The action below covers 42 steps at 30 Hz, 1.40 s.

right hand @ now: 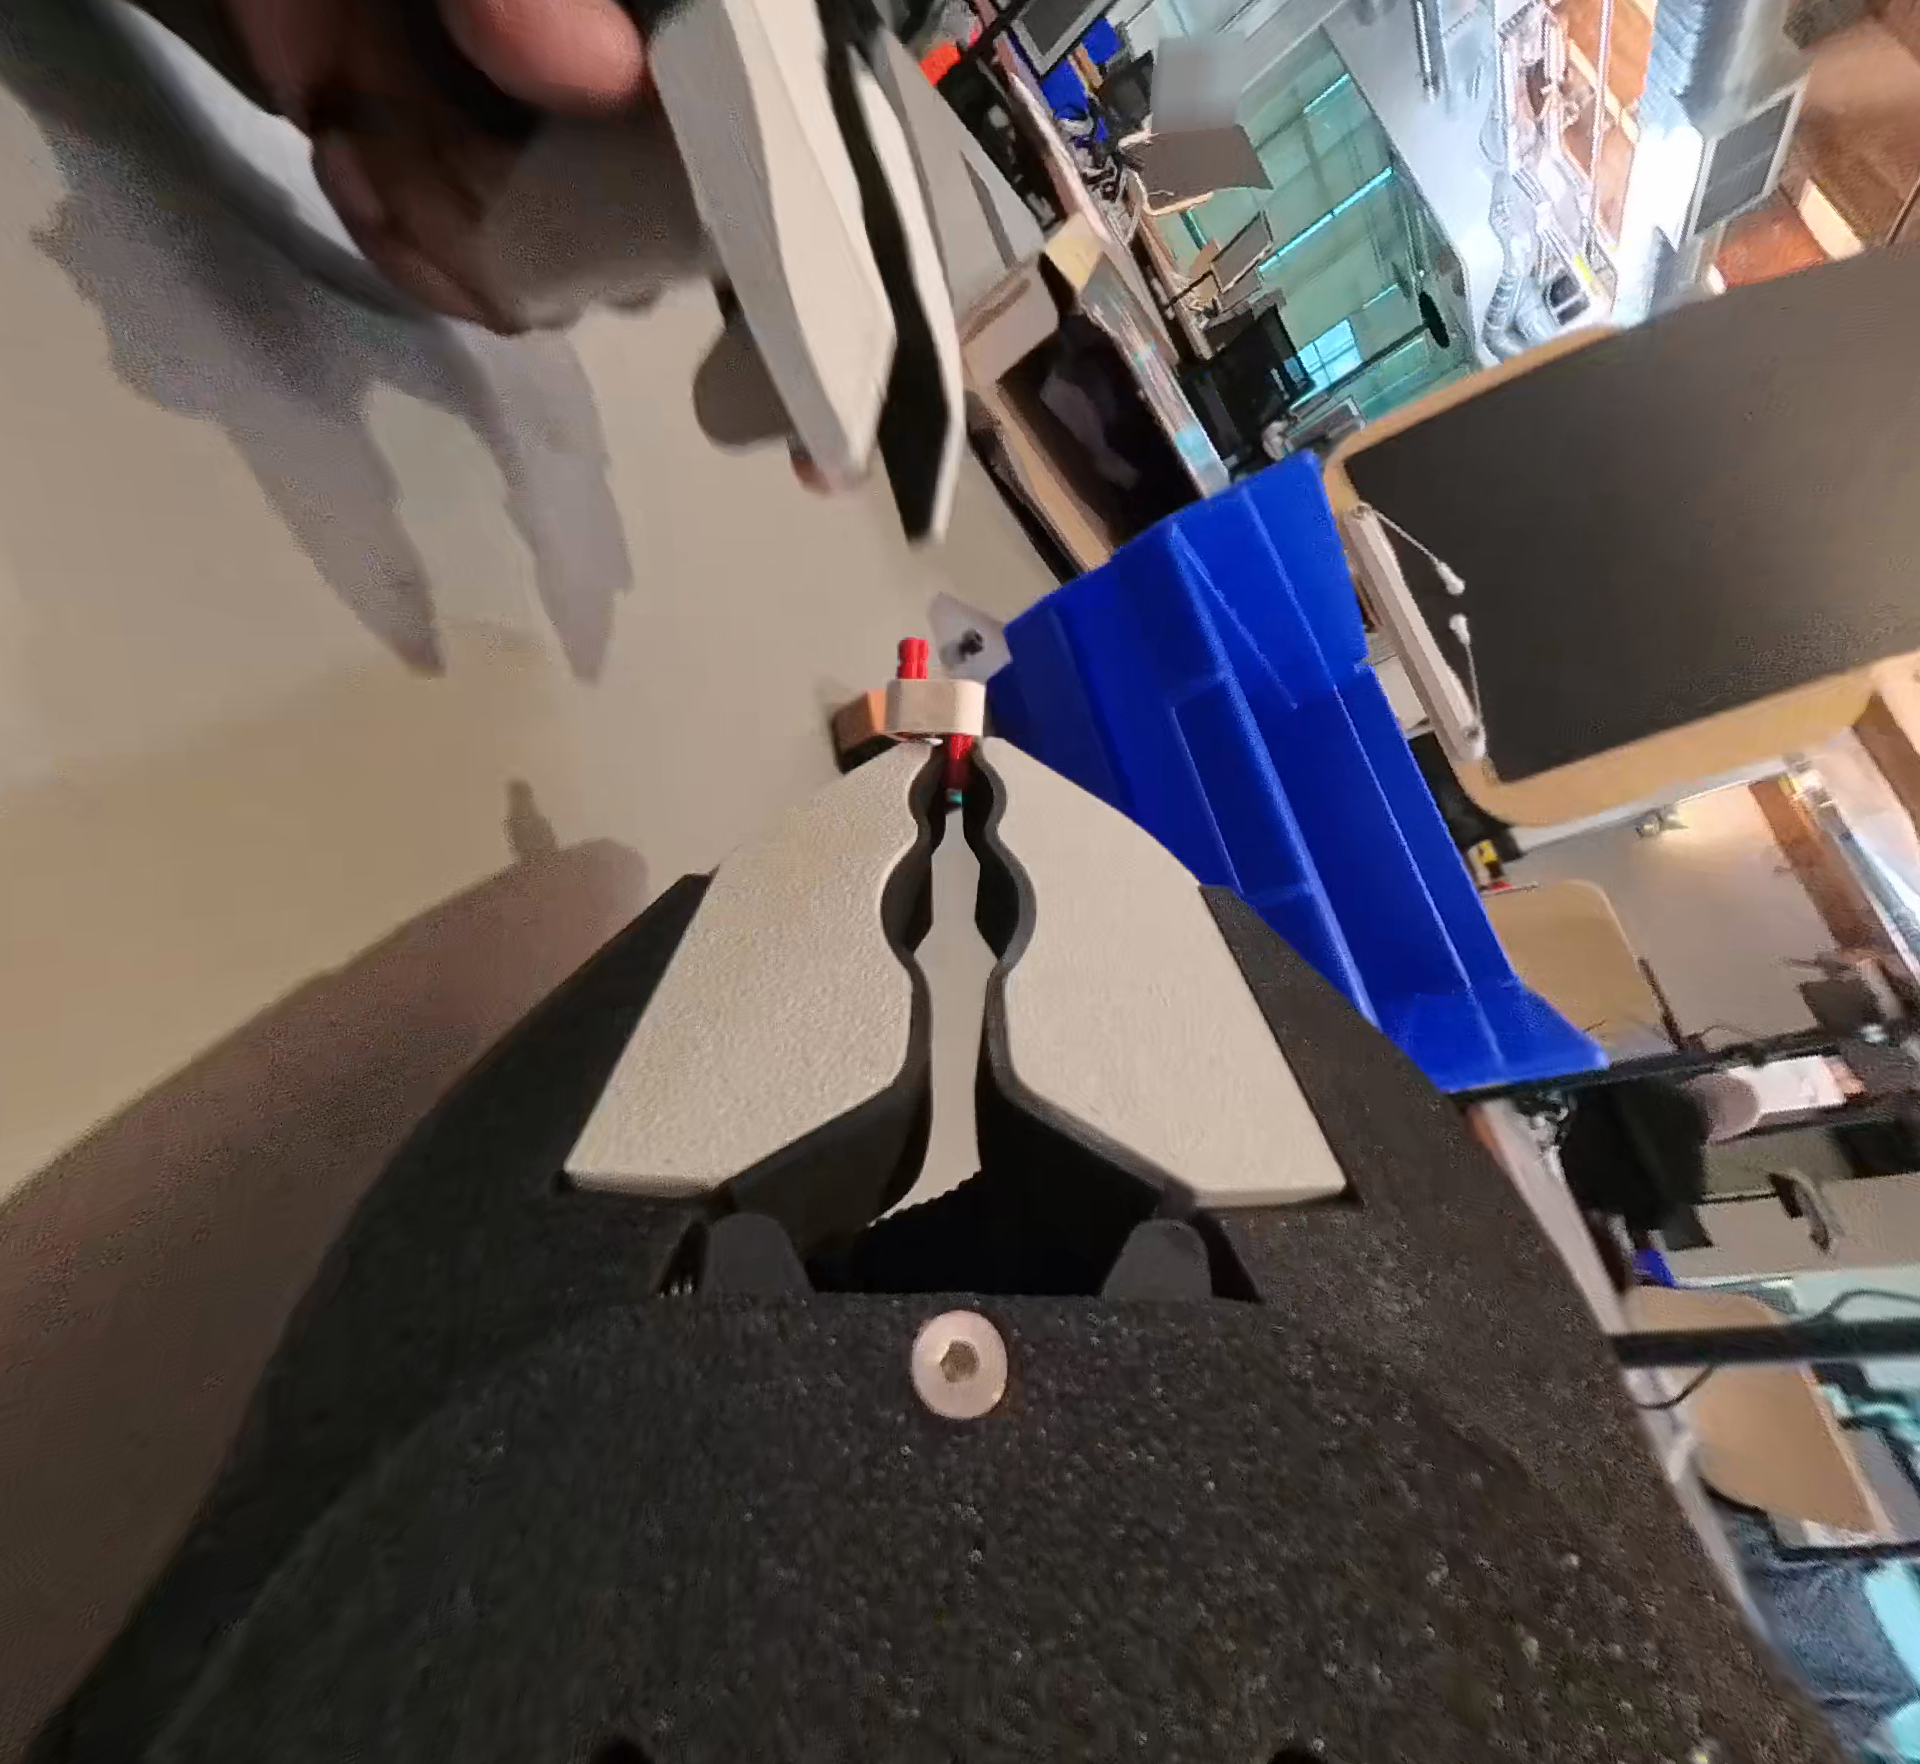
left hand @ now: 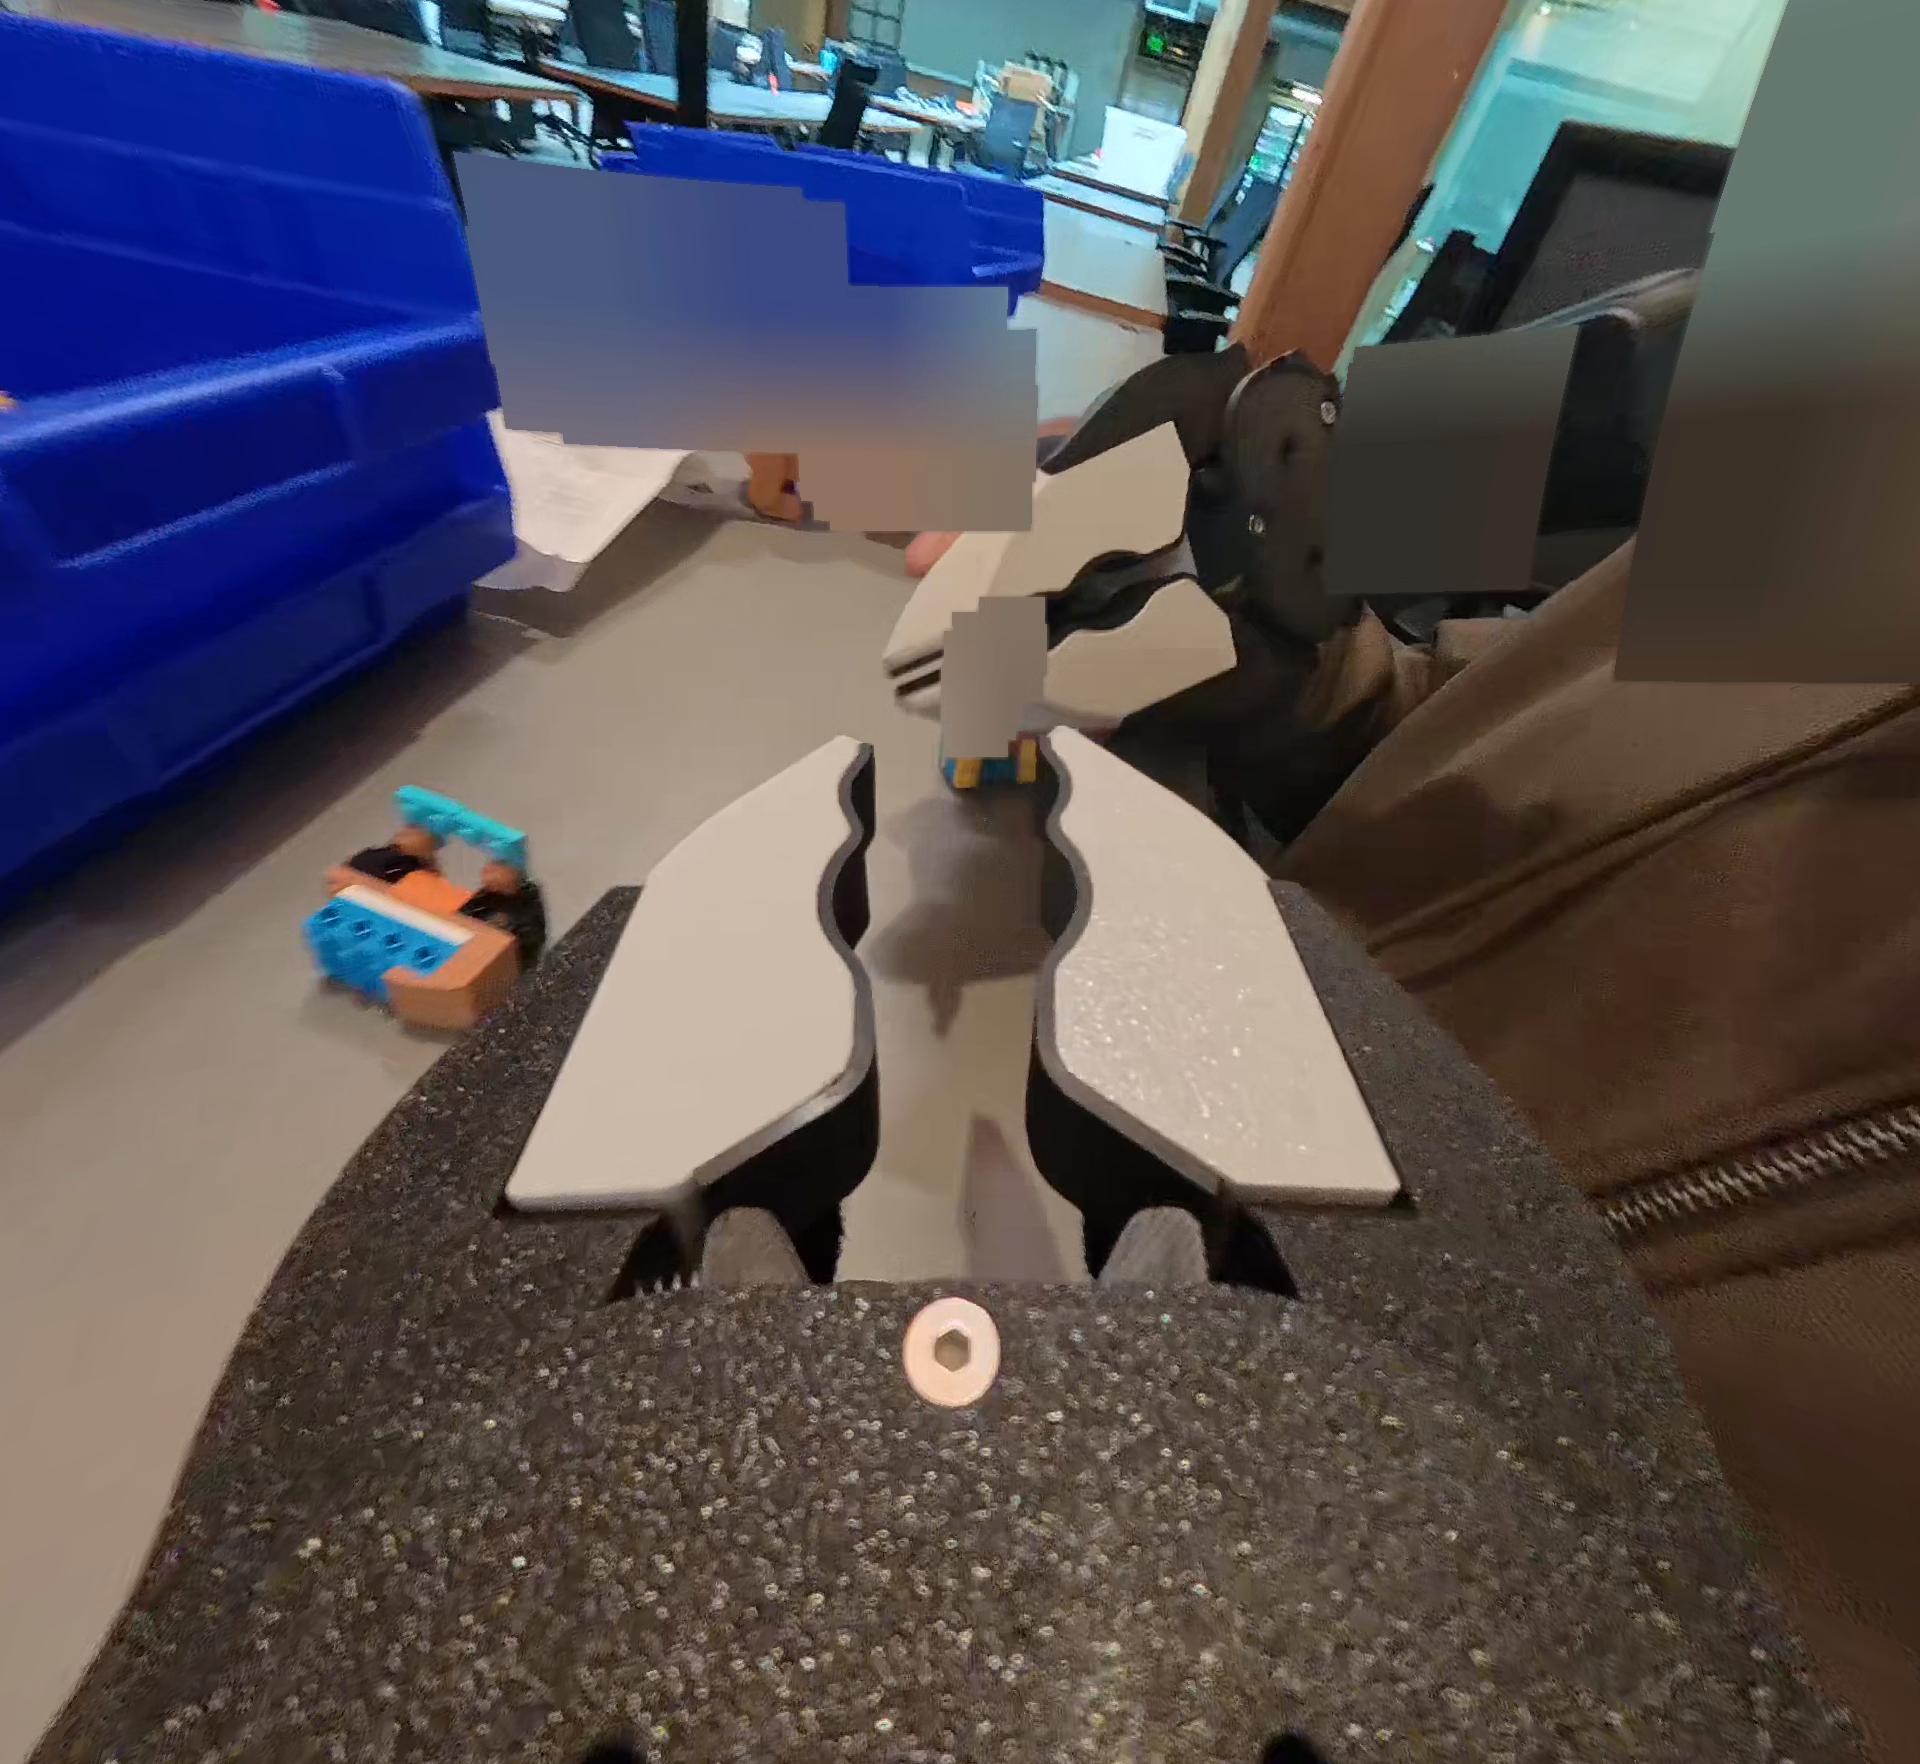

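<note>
Red pin [right hand: 954, 758], carrying a white round piece [right hand: 935, 706] with a tan bit just beside it, sits pinched at the very tips of the right gripper [right hand: 954, 771], jaws drawn close on it, just above the grey surface [right hand: 260, 675] and near the blue bin [right hand: 1247, 758]. Left gripper [left hand: 958, 744]: fingers apart, nothing between them, hovering over the surface and pointing at the right gripper's tips. Just ahead of the left tips, in the left wrist view, a small blue-and-yellow brick piece [left hand: 987, 767] under a blurred patch; cannot tell whether it belongs to the pin assembly. Off to the left on the surface, well apart from both grippers, lies a blue-and-orange brick vehicle [left hand: 416, 914]. Beyond it, some paper sheets [left hand: 582, 499] against the bin.
</note>
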Available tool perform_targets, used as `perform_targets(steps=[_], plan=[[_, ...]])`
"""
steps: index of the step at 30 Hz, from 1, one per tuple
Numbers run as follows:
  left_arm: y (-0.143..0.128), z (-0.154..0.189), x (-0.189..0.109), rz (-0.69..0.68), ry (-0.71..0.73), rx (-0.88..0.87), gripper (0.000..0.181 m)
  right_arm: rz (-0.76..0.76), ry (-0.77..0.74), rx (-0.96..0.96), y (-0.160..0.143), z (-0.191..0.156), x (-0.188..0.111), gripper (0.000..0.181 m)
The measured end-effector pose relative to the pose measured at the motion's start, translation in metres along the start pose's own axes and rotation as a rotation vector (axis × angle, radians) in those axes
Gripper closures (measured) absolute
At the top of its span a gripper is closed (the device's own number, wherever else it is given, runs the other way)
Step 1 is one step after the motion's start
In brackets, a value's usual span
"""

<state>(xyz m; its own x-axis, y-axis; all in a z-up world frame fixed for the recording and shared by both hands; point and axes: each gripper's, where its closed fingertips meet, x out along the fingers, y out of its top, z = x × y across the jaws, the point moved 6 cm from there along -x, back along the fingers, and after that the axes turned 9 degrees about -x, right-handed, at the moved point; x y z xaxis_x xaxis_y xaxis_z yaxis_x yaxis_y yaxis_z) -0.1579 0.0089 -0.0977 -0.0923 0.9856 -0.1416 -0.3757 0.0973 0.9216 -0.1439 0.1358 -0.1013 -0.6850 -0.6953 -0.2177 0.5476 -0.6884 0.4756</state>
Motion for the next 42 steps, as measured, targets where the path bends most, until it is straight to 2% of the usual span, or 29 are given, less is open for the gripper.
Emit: perform_targets(steps=[3,6,13,19,23,25,29,33,37,38,40,42], plan=[[-0.009,0.001,0.014,-0.043,0.013,0.023,0.153,-0.007,-0.008,-0.050,0.010,-0.007,0.008,0.178],[-0.009,0.002,0.015,-0.030,0.007,0.055,0.162,-0.001,-0.016,-0.045,0.014,-0.009,0.010,0.178],[-0.012,0.000,0.019,-0.055,-0.016,0.114,0.173,-0.096,-0.069,-0.080,0.012,-0.012,0.015,0.178],[-0.015,-0.001,0.015,-0.080,0.042,0.170,0.174,-0.163,-0.132,-0.196,0.014,-0.018,0.020,0.176],[-0.017,-0.003,0.014,-0.106,0.084,0.195,0.174,-0.199,-0.121,-0.225,0.016,-0.023,0.024,0.170],[-0.021,-0.003,0.014,-0.143,0.109,0.238,0.174,-0.224,-0.115,-0.242,0.015,-0.025,0.025,0.177],[-0.025,0.003,0.013,-0.153,0.146,0.320,0.174,-0.230,-0.085,-0.252,0.016,-0.028,0.021,0.178],[-0.019,0.007,0.009,-0.101,0.048,0.219,0.175,-0.181,-0.118,-0.240,0.022,-0.025,0.012,0.178],[-0.015,0.005,0.006,-0.097,-0.073,0.034,0.175,-0.168,-0.167,-0.305,0.025,-0.024,0.008,0.177],[-0.015,0.004,0.004,-0.100,-0.098,-0.013,0.181,-0.177,-0.187,-0.328,0.025,-0.023,0.007,0.178],[-0.002,-0.008,-0.017,0.019,-0.138,-0.161,0.181,-0.335,-0.263,-0.362,0.000,-0.010,-0.003,0.179],[0.008,-0.032,-0.049,0.136,-0.040,-0.199,0.181,-0.414,-0.272,-0.250,-0.035,0.006,-0.024,0.179]])
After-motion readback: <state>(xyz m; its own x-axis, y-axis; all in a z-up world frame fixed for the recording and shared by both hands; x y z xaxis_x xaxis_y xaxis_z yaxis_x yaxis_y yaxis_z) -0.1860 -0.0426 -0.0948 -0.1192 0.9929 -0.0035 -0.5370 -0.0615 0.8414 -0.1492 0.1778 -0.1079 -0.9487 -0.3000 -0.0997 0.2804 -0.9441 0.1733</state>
